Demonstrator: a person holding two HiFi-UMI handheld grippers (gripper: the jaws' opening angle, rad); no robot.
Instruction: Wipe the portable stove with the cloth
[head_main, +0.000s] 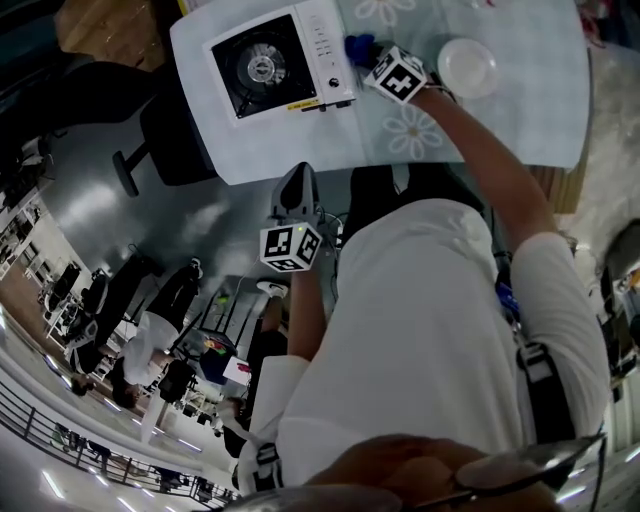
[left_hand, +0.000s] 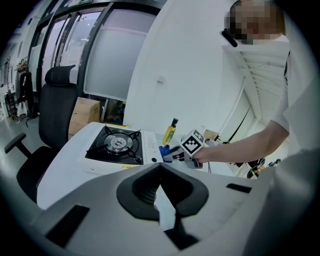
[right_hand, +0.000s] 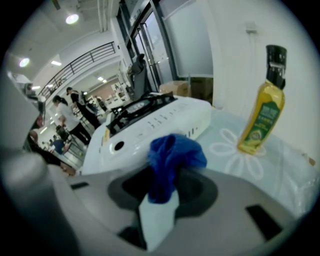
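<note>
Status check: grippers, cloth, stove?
Right gripper shut on blue cloth, beside stove knob side; contact unclear. Left gripper shut, empty, held back off the table. Oil bottle off to the side.

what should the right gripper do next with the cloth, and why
Probably ease the right gripper sideways onto the stove. Its jaws are shut on the blue cloth, which sits just beside the stove and seemingly not yet on it, so wiping can't start.

1 stove, 1 cloth (blue), 1 bottle, 1 plate, 1 office chair
</note>
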